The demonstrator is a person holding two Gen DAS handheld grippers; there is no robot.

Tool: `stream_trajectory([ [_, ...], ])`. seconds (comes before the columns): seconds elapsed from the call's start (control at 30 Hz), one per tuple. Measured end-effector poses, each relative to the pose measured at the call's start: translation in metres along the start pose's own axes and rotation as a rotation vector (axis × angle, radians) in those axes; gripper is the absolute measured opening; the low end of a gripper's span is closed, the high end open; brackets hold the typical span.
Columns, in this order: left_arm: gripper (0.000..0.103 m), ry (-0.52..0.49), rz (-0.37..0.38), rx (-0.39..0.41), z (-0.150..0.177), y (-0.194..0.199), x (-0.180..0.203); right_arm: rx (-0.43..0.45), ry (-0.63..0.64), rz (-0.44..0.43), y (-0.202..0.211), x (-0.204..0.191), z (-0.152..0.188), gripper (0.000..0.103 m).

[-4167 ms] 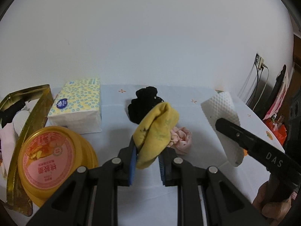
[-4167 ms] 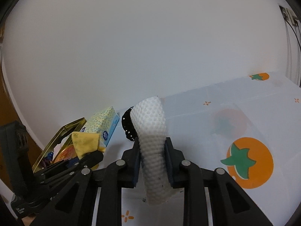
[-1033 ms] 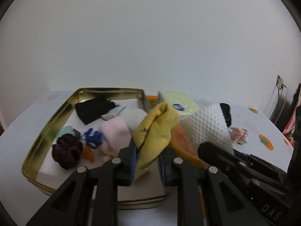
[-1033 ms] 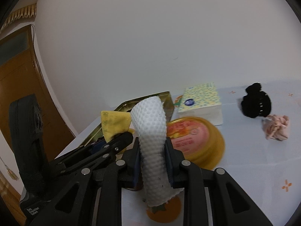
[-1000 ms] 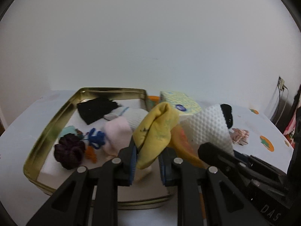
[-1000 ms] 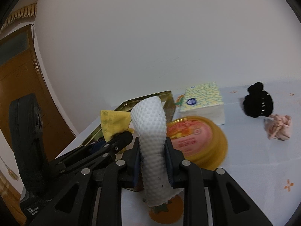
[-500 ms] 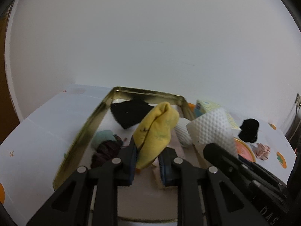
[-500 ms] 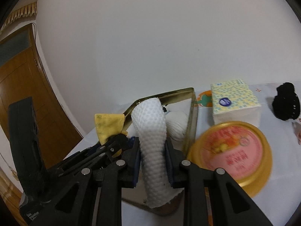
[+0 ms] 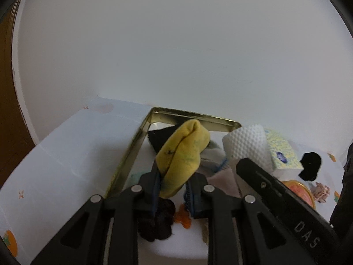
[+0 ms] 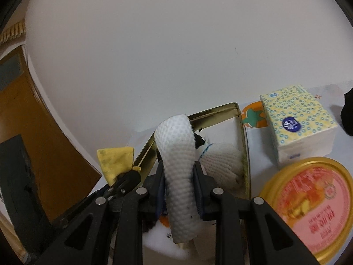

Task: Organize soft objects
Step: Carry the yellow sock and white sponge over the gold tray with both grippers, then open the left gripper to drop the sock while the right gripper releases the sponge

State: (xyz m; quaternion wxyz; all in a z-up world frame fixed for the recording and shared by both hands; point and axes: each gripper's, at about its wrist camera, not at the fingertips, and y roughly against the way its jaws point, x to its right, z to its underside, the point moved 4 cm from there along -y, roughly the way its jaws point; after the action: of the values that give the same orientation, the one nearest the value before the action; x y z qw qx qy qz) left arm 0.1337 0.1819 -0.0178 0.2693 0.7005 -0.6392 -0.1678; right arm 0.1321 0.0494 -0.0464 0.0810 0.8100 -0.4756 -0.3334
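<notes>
Grippers held cloths over the tin (image 9: 132, 152).
Left gripper (image 9: 172, 187) pinched yellow cloth (image 9: 183, 152); right gripper (image 10: 179, 190) pinched white cloth (image 10: 178, 154).

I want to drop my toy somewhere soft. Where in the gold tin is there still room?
The gold tin looks bare along its left wall, and in its far right corner, behind the white sock. The middle is crowded: black cloth, dark scrunchie, orange bit.
</notes>
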Motion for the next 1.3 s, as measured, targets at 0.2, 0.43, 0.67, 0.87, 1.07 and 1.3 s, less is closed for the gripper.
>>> stream_trajectory([
  [0.2, 0.019, 0.007, -0.044, -0.070, -0.004, -0.018, -0.010, -0.018, -0.060, 0.008, -0.012, 0.004, -0.012, 0.026],
  [0.43, 0.019, -0.024, -0.074, -0.106, -0.003, -0.026, -0.008, -0.058, -0.113, 0.019, -0.032, 0.004, -0.030, 0.026],
  [0.67, 0.019, -0.038, -0.101, -0.140, -0.001, -0.031, -0.009, -0.138, -0.175, 0.017, -0.051, 0.005, -0.030, 0.026],
  [0.87, 0.071, -0.017, -0.091, -0.160, 0.004, -0.036, -0.010, -0.202, -0.194, -0.080, -0.076, 0.002, -0.030, 0.042],
  [1.07, 0.102, -0.022, -0.069, -0.071, 0.004, -0.017, -0.003, -0.126, -0.200, -0.169, -0.060, 0.000, -0.034, 0.074],
  [1.3, 0.102, -0.038, -0.094, 0.040, 0.005, 0.005, 0.001, 0.004, -0.132, -0.151, -0.022, -0.008, -0.029, 0.074],
])
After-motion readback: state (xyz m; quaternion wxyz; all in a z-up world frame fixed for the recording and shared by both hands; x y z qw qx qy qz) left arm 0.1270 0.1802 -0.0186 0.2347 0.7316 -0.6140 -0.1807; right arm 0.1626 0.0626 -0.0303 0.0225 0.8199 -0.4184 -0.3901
